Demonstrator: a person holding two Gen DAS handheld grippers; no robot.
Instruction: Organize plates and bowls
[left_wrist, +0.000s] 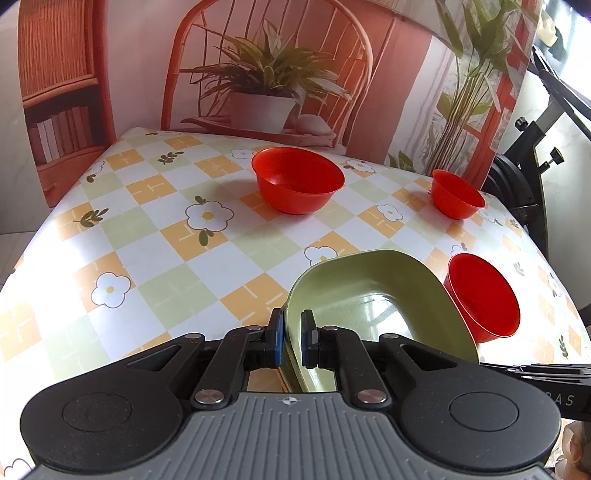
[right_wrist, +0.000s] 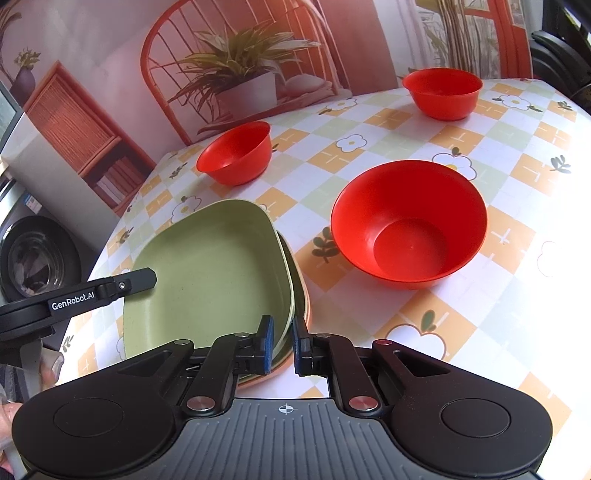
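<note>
Plates formed the centre of the work: a green plate (right_wrist: 207, 266) sat on top of a small stack at the near left part of the table (right_wrist: 517, 192), with at least one more green plate and an orange-rimmed one (right_wrist: 258, 384) showing beneath its near edge. The exact count in the stack could not be told.

The left gripper (left_wrist: 291, 341) was level with the top plate's rim, one blue-padded finger outside the wall and the other inside. The jaws were closed on that rim, and the plate appeared tilted up in the left wrist view. In the right wrist view the same gripper (right_wrist: 147, 277) entered from the left, its finger lying across the plate's left edge.

The right gripper (right_wrist: 282, 341) was held low at the near right edge of the stack. Its left finger stood just inside the plate rim, its right finger outside the stack. A gap showed between the fingers and the rims; the jaws stood parted, gripping nothing.

Three red bowls stood upright and well apart on the checked, flower-printed tablecloth (left_wrist: 166, 258): the large near bowl (right_wrist: 408, 225) just right of the stack, a middle bowl (right_wrist: 234, 153) beyond the stack, and a far bowl (right_wrist: 443, 92) near the back edge.

A printed backdrop (left_wrist: 266, 74) showing a chair and a potted plant stood behind the table.
</note>
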